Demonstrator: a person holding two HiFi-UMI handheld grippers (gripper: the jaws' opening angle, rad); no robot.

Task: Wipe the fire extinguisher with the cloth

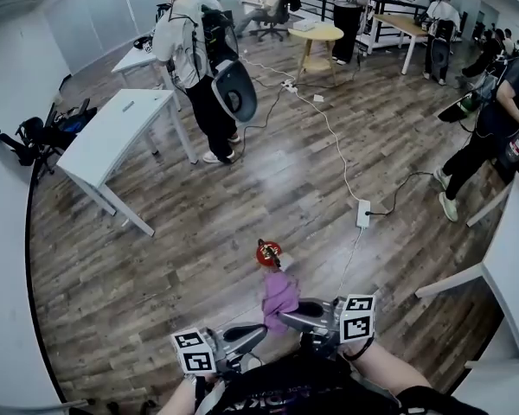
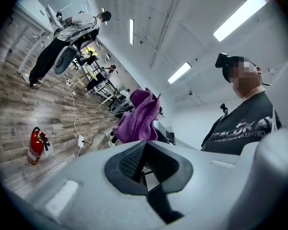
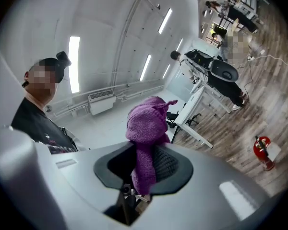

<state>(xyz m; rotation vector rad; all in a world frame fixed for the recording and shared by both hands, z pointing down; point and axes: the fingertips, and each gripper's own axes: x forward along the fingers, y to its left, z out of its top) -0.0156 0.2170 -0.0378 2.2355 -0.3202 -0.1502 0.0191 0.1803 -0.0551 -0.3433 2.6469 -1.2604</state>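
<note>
cloth [image 1: 279, 296]: one, purple, bunched up and clamped between the jaws of my right gripper [image 1: 287, 320], hanging just on the near side of the extinguisher [image 1: 269, 253]. extinguisher: one, red, upright on the wood floor [image 1: 199, 232], apart from both of my tools. grippers: two, each with one cube of square black-and-white markers. my left gripper [image 1: 253, 334] has its jaws pressed together with nothing in them; it sits nearer me than the extinguisher, beside the right one. power strip [image 1: 363, 213]: one, white, on the floor to the right of the extinguisher, with a cable running towards the far end. white tables [image 1: 112, 132]: two, well to the left of the extinguisher. one person [image 1: 190, 50] with a backpack stands beyond it; more people farther back are too small to count. writing: the pale tag [image 3: 274, 150] by the extinguisher is too small to read, and the print across my dark shirt [image 2: 245, 128] is too blurred to make out.
</note>
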